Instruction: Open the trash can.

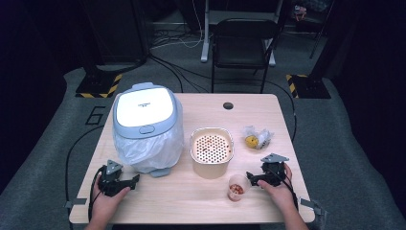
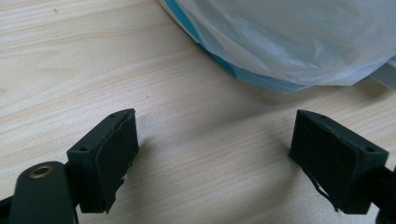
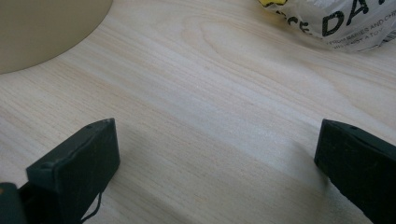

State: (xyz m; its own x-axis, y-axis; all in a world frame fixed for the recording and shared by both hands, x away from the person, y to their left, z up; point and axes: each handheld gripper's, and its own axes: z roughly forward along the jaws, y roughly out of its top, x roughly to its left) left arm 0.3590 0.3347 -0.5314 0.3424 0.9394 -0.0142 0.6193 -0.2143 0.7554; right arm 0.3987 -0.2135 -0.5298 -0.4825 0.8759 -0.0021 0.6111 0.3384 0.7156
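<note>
High view: both hand-held grippers idle before the first grasp

High view showed the wooden counter (image 1: 268, 110) with a lidded bin (image 1: 145, 127), lined with a pale plastic bag, at left of centre. A beige pot with a perforated insert (image 1: 211, 151) stood in the middle of the frame, and a small cup of reddish scraps (image 1: 236, 187) sat just below and right of it. A crumpled wrapper with something yellow inside (image 1: 256, 137) lay toward the right.

The left hand-held gripper (image 1: 125, 182) rested at the lower left of the frame, its jaws spread wide and empty, pointing at the base of the bin. The left gripper view confirmed this: bare wood lay between the jaws and the bag (image 2: 299, 42) filled the upper right. The right hand-held gripper (image 1: 251, 178) lay at the lower right, just beside the cup but apart from it, jaws likewise spread with nothing between them. In the right gripper view the printed wrapper (image 3: 336, 18) sat at the upper right and the pot wall (image 3: 42, 28) at the upper left.

By my reading, nothing had been picked up yet; the work stood at its approach stage. The cup looked the likely first target, so the next move probably called for turning the right gripper toward it, closing gently on its thin wall and keeping it upright so the scraps stayed in.
</note>
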